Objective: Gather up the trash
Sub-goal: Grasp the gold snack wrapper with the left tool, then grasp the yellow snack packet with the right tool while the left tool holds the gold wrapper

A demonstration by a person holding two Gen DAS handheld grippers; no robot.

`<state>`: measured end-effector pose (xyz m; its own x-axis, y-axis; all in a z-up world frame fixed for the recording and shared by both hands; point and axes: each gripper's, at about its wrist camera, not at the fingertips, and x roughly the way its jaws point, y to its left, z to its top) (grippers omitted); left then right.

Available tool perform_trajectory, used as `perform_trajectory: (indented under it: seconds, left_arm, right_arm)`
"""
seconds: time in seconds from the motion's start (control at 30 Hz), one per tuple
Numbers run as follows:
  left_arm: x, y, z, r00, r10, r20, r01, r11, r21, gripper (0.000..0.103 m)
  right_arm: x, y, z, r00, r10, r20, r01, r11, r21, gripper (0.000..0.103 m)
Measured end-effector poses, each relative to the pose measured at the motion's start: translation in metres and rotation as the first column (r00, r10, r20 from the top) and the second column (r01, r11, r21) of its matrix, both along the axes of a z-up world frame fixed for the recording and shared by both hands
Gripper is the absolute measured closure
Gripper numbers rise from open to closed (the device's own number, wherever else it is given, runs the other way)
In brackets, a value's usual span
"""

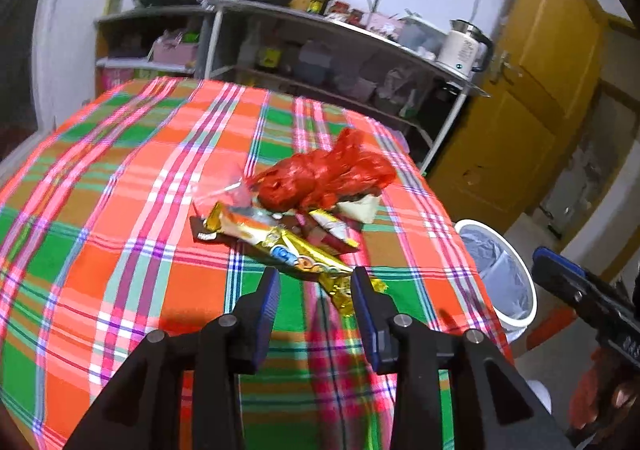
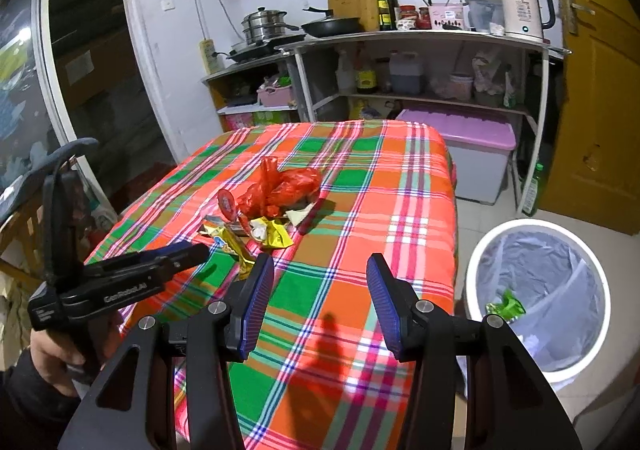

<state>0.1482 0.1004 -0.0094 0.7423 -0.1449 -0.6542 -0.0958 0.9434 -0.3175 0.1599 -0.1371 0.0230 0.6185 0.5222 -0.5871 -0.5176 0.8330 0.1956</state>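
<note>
Red crumpled plastic bag (image 1: 328, 178) and gold foil wrapper (image 1: 296, 250) lie mid-frame on the plaid-clothed counter (image 1: 120, 218). Left gripper (image 1: 316, 290) and right gripper (image 2: 320, 290) (jaws parted, holding nothing) hover; white lined bin (image 2: 536, 298) stands lower right.

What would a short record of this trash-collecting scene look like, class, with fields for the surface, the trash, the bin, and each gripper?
surface: table under a plaid cloth
trash: a pile near the table's middle, with a red plastic bag, a gold wrapper and a yellow wrapper
bin: white bin with a grey liner, on the floor beside the table; a green wrapper lies inside
left gripper: open, the tail of the gold wrapper between its tips
right gripper: open, nothing between its fingers
</note>
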Motion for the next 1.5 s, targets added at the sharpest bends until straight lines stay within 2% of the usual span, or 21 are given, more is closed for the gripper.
perform_trajectory:
  seconds: [0.23,0.4,0.5,0.53,0.6,0.67,0.8,1.1,1.5]
  left_arm:
    - [0.022,0.012,-0.015,0.997,0.065,-0.046,-0.069,0.995,-0.077,0.058]
    - [0.038,0.012,-0.020,0.993,0.096,-0.070,-0.102,0.991,-0.084,0.058]
    - [0.045,0.010,-0.024,0.992,0.102,-0.079,-0.107,0.992,-0.060,0.058]
    - [0.046,0.009,-0.025,0.990,0.109,-0.087,-0.114,0.992,-0.047,0.060]
    - [0.048,0.009,-0.028,0.989,0.109,-0.098,-0.114,0.993,-0.041,0.071]
    - [0.048,0.010,-0.030,0.988,0.112,-0.105,-0.116,0.993,-0.032,0.092]
    - [0.044,0.016,-0.032,0.990,0.101,-0.103,-0.106,0.994,-0.039,0.098]
    - [0.022,0.027,-0.014,0.997,0.074,-0.022,-0.074,0.997,-0.013,0.102]
    - [0.003,0.060,-0.007,0.996,0.087,0.014,-0.086,0.996,-0.034,0.102]
  right_arm:
    - [0.009,0.008,-0.007,1.000,0.015,-0.017,-0.016,1.000,-0.007,0.054]
    - [0.016,0.010,-0.010,1.000,0.016,-0.026,-0.017,1.000,-0.005,0.054]
    - [0.020,0.011,-0.012,0.999,0.017,-0.032,-0.017,1.000,-0.004,0.054]
    - [0.021,0.012,-0.013,0.999,0.017,-0.034,-0.017,1.000,-0.005,0.054]
    - [0.024,0.013,-0.014,0.999,0.019,-0.039,-0.019,1.000,-0.007,0.054]
    - [0.025,0.015,-0.016,0.999,0.022,-0.043,-0.023,1.000,-0.009,0.054]
    - [0.028,0.023,-0.018,0.998,0.037,-0.051,-0.038,0.999,-0.013,0.054]
    - [0.039,0.055,-0.024,0.993,0.092,-0.071,-0.095,0.995,-0.036,0.054]
    - [0.063,0.117,-0.052,0.976,0.178,-0.123,-0.192,0.974,-0.119,0.054]
